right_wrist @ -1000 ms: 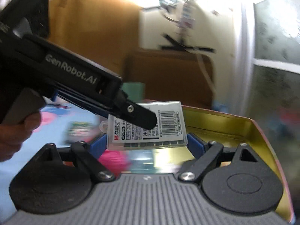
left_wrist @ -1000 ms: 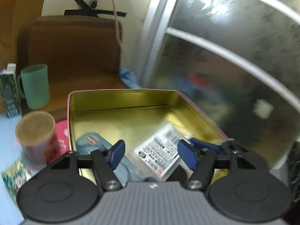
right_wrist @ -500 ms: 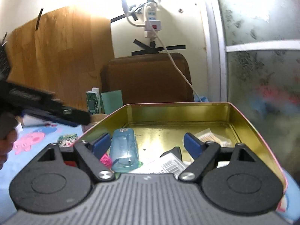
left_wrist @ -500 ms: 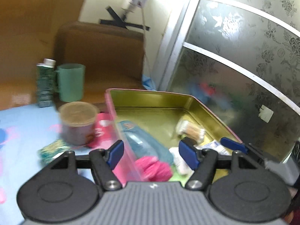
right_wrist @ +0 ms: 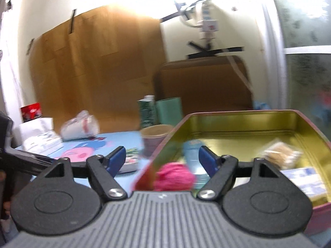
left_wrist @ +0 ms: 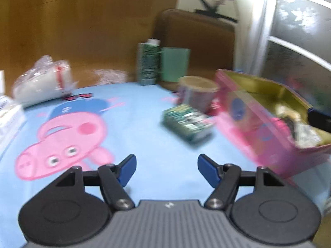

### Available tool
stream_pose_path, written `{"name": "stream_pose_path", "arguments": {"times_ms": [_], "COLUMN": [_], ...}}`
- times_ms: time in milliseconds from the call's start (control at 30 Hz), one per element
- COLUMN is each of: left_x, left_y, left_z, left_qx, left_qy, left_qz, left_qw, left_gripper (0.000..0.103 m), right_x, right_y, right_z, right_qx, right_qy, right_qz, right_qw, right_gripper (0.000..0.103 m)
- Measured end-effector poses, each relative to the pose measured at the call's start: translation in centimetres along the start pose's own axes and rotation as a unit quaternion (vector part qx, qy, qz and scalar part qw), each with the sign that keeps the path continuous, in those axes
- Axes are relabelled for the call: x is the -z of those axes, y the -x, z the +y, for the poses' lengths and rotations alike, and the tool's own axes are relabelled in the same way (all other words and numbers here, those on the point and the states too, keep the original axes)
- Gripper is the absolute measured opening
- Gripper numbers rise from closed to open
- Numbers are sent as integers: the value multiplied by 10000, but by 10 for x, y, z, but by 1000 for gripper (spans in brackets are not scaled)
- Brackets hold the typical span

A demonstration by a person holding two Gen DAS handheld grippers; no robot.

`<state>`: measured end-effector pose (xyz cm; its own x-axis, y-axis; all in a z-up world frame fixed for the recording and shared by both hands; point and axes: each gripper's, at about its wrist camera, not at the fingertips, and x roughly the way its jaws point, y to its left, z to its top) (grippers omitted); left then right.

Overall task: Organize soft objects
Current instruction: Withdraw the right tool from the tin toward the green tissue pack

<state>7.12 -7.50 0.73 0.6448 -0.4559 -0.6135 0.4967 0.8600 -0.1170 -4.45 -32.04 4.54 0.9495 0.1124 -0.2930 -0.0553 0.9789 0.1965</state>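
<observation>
A pink tin box (left_wrist: 258,124) with a gold inside stands at the right on the blue cartoon-pig cloth (left_wrist: 128,124). In the right wrist view the box (right_wrist: 289,115) holds a pink fluffy ball (right_wrist: 175,175), a blue tissue pack (right_wrist: 193,155), a cellophane bag (right_wrist: 279,155) and a white packet (right_wrist: 304,177). My left gripper (left_wrist: 166,170) is open and empty over the cloth, left of the box. My right gripper (right_wrist: 162,159) is open and empty above the box's near left corner. A green packet (left_wrist: 186,122) lies on the cloth beside the box.
A paper cup (left_wrist: 196,94), a green carton (left_wrist: 148,64) and a green mug (left_wrist: 174,65) stand behind the packet. A plastic-wrapped white roll (left_wrist: 41,82) lies at the far left. A brown chair back (right_wrist: 202,84) and a glass door (right_wrist: 306,41) are behind.
The left gripper has swung left, from over the box to over the cloth. The right gripper has let go of the white packet, which now lies in the box, and has drawn back to the left.
</observation>
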Motion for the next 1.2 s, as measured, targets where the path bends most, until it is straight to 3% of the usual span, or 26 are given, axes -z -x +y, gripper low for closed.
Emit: {"name": "stream_pose_path", "arguments": {"times_ms": [267, 333, 600, 867, 1000, 1200], "left_x": [15, 18, 18, 19, 19, 17], "left_y": [-6, -6, -5, -5, -3, 8], "left_z": [48, 50, 52, 49, 42, 13], "left_qx": [-737, -873, -818, -753, -746, -405], "left_qy": [344, 326, 396, 347, 201, -12], "left_qz": [4, -74, -156, -171, -201, -270], "left_qw": [9967, 9956, 9957, 9964, 9968, 9988], "left_gripper": [68, 74, 77, 77, 79, 80], "right_x": [6, 8, 18, 27, 27, 27], "right_y": [-45, -59, -83, -43, -4, 40], "right_z": [62, 73, 90, 77, 65, 30], "right_qx": [-596, -643, -573, -448, -108, 613], "right_qy": [613, 756, 729, 268, 186, -273], "right_qz": [517, 621, 780, 439, 37, -334], "right_qw": [9950, 9931, 9926, 9977, 9998, 9972], "right_gripper": [79, 79, 79, 77, 79, 79]}}
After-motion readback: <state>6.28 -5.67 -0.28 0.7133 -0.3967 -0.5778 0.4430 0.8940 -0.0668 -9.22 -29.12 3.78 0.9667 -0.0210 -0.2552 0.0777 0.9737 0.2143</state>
